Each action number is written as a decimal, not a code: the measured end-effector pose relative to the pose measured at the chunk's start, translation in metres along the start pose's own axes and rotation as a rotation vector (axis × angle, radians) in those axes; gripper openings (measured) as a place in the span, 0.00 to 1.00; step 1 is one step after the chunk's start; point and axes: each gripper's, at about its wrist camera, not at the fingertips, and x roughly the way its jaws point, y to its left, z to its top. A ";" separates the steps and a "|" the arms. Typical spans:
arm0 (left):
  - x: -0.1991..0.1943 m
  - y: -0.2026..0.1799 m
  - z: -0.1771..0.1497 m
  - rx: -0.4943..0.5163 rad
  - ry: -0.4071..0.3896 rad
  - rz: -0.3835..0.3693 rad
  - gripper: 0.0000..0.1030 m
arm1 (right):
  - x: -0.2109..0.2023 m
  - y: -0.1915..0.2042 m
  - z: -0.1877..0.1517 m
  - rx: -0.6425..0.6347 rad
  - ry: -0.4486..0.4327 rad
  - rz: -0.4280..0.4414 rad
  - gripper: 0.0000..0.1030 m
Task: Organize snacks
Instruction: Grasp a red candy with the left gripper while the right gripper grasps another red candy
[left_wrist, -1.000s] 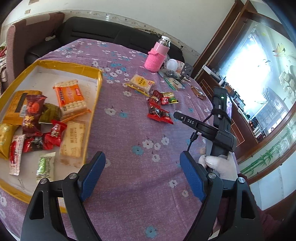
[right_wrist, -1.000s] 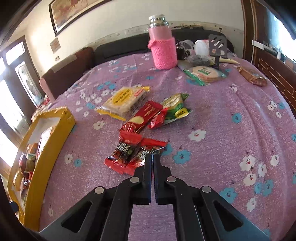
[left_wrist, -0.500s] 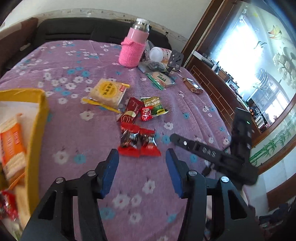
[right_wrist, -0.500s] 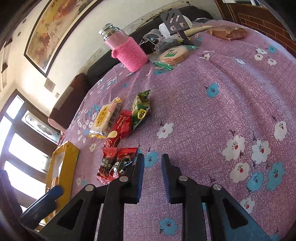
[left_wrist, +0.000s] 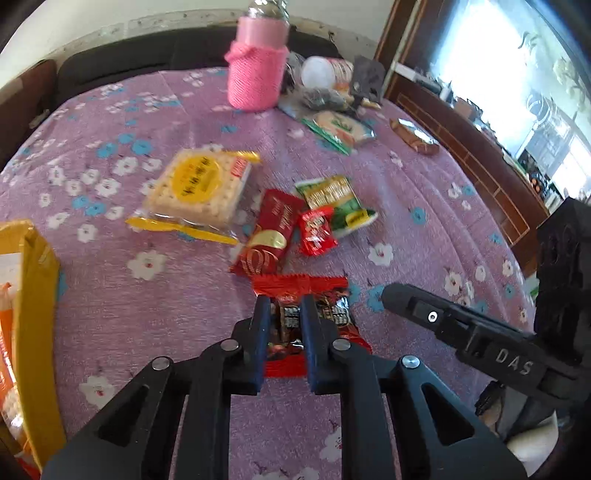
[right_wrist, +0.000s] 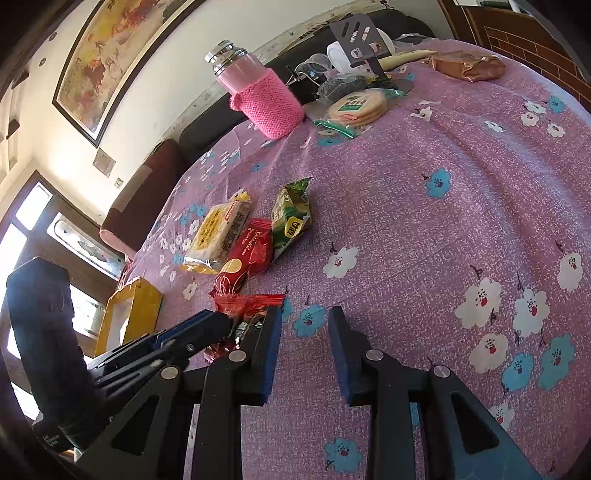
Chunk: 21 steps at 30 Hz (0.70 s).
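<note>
Your left gripper (left_wrist: 283, 306) has its two blue pads pinched close on a red and dark shiny candy pack (left_wrist: 291, 325). The pack lies flat on the purple cloth with white and blue flowers (left_wrist: 424, 192), and a second pack just like it (left_wrist: 338, 314) sits touching it on the right side.

Your right gripper (right_wrist: 303, 325) hangs just to the right of those packs. Its blue pads stand apart with bare cloth between them, and it holds nothing. In the right wrist view, the red packs (right_wrist: 245, 306) peek out beside its left finger.

A little past the packs lie more snacks in a bunch: a long red shiny wrapper with gold print (left_wrist: 271, 236), a small red candy (left_wrist: 317, 230), a green and white bag (left_wrist: 338, 203), and a clear pack of square crackers with a yellow label (left_wrist: 199, 188). The small red candy rests on the edge of the green bag.

At your left you can see the side of a yellow cardboard box (left_wrist: 35, 295) with an orange pack inside.

Far back stands a bottle in a pink knitted cover (left_wrist: 256, 74), with a green pack of round crackers (left_wrist: 340, 127) and a brown shiny wrapper (left_wrist: 415, 136) near it.
</note>
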 end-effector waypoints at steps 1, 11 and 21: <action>-0.003 0.003 -0.001 -0.012 -0.004 -0.010 0.13 | 0.001 0.002 0.000 -0.008 0.000 0.001 0.32; -0.004 0.004 -0.008 -0.032 -0.009 -0.015 0.36 | 0.003 0.009 -0.004 -0.035 0.003 0.005 0.35; 0.007 -0.005 -0.012 0.100 -0.002 0.116 0.28 | 0.003 0.005 -0.002 -0.021 0.006 0.014 0.35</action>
